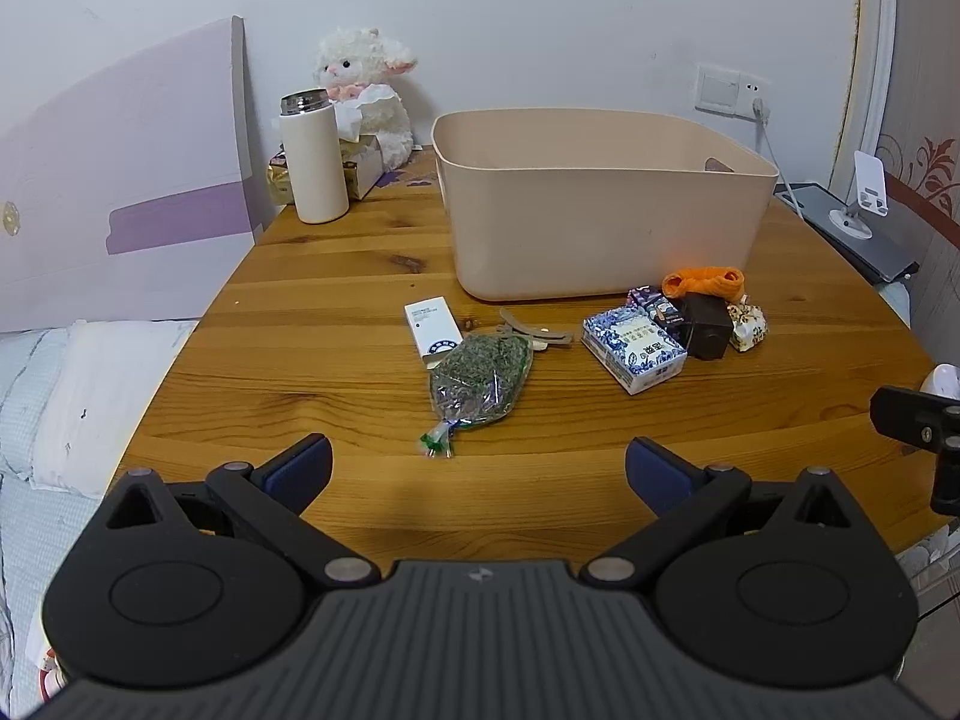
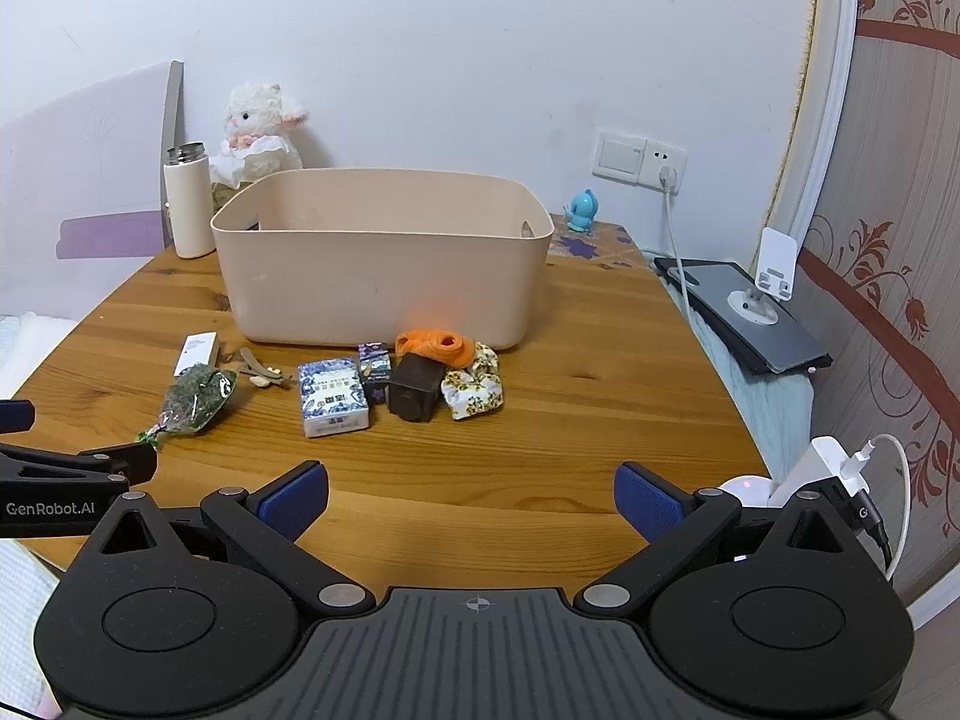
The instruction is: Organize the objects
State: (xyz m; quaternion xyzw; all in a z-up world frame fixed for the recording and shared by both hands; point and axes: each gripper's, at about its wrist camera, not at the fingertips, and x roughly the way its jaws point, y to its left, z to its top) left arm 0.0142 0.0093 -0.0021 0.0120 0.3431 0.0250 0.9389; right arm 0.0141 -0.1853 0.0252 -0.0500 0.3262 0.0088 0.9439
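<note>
A beige plastic bin (image 1: 600,210) (image 2: 378,258) stands on the wooden table (image 1: 336,312). In front of it lie a white box (image 1: 432,330) (image 2: 197,353), a bag of green dried herbs (image 1: 480,375) (image 2: 195,399), wooden strips (image 1: 540,336) (image 2: 264,372), a blue-and-white patterned box (image 1: 633,351) (image 2: 333,397), a small purple box (image 2: 374,369), a dark brown box (image 1: 708,324) (image 2: 414,393), an orange cloth (image 1: 702,281) (image 2: 435,347) and a floral pouch (image 1: 747,326) (image 2: 473,393). My left gripper (image 1: 477,471) is open and empty just short of the herb bag. My right gripper (image 2: 471,498) is open and empty, short of the boxes.
A white thermos (image 1: 313,159) (image 2: 189,204) and a plush lamb (image 1: 366,90) (image 2: 258,132) stand at the back left. A blue figurine (image 2: 581,210) stands at the back right. A phone stand on a tablet (image 2: 762,294) lies right of the table. A bed (image 1: 60,396) lies to the left.
</note>
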